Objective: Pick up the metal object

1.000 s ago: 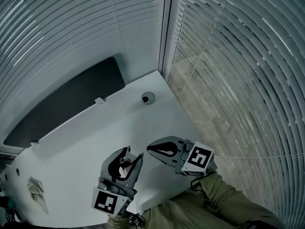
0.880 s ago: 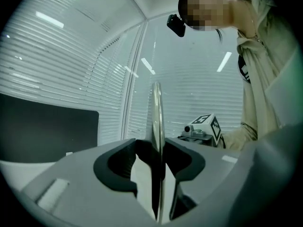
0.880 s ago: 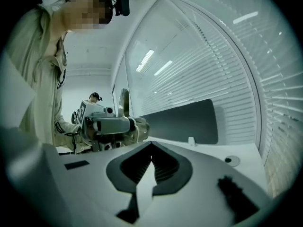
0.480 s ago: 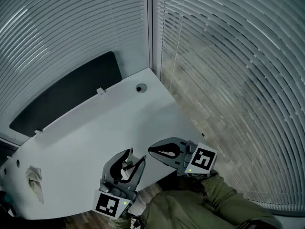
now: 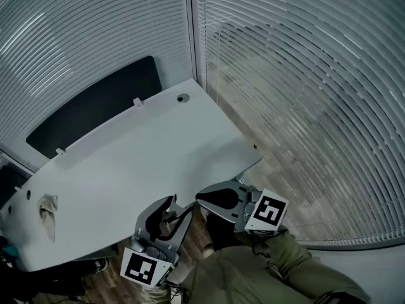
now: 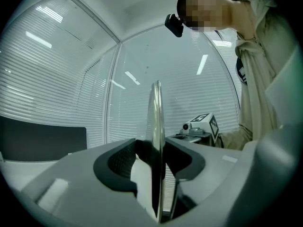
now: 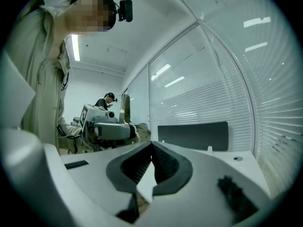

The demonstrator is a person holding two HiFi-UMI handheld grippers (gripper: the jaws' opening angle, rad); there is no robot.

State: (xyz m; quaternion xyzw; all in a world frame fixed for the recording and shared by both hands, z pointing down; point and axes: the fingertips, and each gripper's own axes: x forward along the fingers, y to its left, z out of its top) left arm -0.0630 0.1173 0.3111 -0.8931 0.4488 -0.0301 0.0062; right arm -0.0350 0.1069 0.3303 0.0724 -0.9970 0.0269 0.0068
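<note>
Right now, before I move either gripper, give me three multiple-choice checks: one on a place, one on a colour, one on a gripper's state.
1. Where on the table is the crumpled cloth?
A. near its left end
B. at its far right corner
C. dead centre

2. What colour is the top of the table?
A. black
B. white
C. red

3. The left gripper is:
A. open and empty
B. shut on the metal object
C. shut and empty

Answers:
1 A: the head view shows the cloth by the left end.
2 B: the top reads plain white.
3 B: its pads press on the thin piece, seen edge-on.
</note>
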